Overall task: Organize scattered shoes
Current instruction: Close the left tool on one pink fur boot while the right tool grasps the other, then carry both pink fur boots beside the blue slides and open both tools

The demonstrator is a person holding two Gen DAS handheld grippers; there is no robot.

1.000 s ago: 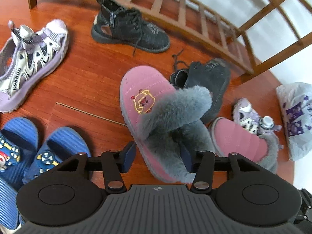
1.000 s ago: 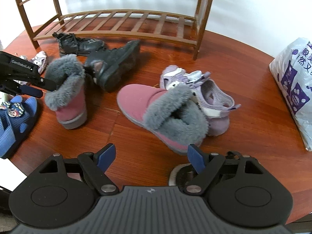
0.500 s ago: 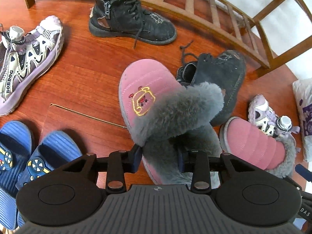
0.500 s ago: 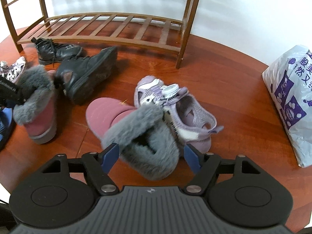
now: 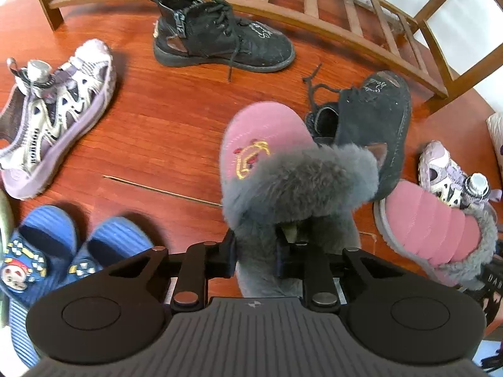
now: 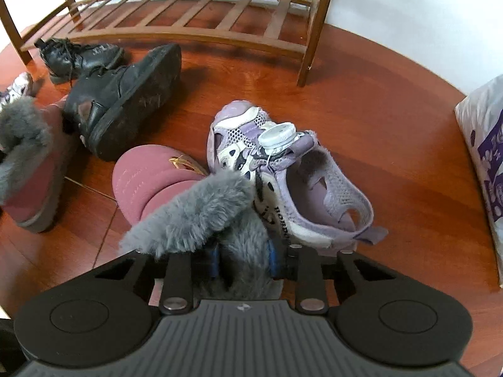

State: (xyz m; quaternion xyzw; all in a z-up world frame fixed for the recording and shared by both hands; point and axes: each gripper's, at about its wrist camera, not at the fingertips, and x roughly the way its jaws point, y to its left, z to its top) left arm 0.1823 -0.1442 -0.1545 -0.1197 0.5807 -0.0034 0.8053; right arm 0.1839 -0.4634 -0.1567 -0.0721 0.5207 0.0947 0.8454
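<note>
The right gripper (image 6: 242,259) pinches the grey fur cuff of a pink boot (image 6: 176,194) at lower centre. A lilac sandal (image 6: 295,185) touches its right side; a tipped black boot (image 6: 125,94) lies upper left below a wooden rack (image 6: 188,15).

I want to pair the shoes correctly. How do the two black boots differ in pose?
The black boot near the rack stands upright on its sole; the other black boot lies tipped on its side, its sole showing, against a pink slipper. Both are black lace-up ankle boots.

Two pink fur-cuffed boots (image 5: 261,144) (image 6: 147,182) among scattered shoes.
</note>
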